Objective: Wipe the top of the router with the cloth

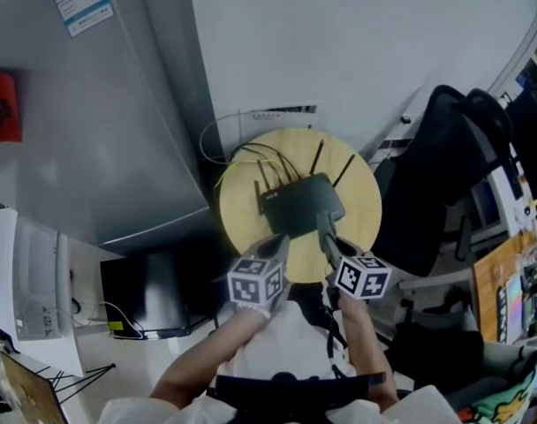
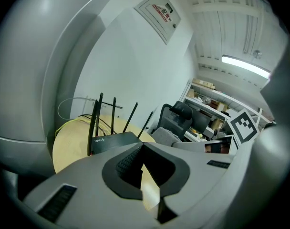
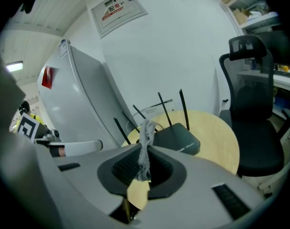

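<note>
We see a round table (image 1: 364, 215) with a pale wooden top. A dark, flat router (image 1: 291, 208) lies directly on it, near the centre, and bare wood shows on either side at 3 and 9 o'clock. Four thin antennas (image 1: 318, 157) stand up from the router's far edge, toward 12 o'clock. Between 10 and 11 o'clock, black cables (image 1: 251, 154) run across the tabletop from the router toward the rim. A yellow cable (image 1: 223, 184) follows the rim there, on the wood.
</note>
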Demonstrator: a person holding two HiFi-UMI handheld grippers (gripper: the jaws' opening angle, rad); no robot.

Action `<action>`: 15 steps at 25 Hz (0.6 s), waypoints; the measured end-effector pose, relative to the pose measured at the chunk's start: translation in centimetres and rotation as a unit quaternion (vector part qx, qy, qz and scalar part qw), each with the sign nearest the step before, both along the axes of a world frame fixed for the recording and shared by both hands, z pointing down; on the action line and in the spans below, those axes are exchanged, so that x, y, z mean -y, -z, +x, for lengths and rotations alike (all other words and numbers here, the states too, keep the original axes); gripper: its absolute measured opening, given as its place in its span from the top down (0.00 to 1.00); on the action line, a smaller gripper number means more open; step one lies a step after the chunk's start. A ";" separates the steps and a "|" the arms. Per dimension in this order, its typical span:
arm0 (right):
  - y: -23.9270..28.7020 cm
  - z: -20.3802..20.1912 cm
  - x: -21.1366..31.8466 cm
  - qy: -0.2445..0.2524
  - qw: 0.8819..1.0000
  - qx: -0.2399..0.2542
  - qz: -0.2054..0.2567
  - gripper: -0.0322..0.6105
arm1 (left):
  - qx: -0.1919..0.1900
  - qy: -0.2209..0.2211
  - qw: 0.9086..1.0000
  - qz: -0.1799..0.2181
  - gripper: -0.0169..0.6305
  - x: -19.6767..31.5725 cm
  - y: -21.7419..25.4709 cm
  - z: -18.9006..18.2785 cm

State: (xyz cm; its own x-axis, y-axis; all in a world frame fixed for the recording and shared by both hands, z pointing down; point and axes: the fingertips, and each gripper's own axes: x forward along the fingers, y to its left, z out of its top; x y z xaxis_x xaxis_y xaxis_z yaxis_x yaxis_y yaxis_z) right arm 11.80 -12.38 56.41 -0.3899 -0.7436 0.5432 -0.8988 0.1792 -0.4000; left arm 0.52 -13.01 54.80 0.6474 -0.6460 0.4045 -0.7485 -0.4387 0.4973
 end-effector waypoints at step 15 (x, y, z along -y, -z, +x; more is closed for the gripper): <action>-0.1 0.6 -1.7 -0.001 1.000 0.010 -0.004 0.89 | 0.003 -0.012 1.000 -0.006 0.98 -1.5 -0.4 1.5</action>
State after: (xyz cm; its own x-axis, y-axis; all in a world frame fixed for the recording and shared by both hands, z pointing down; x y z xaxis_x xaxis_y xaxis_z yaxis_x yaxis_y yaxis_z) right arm 12.41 -10.68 56.51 -0.3987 -0.7400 0.5417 -0.8913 0.1737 -0.4187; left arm 2.03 -11.52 55.19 0.6594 -0.6261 0.4161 -0.7415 -0.4506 0.4971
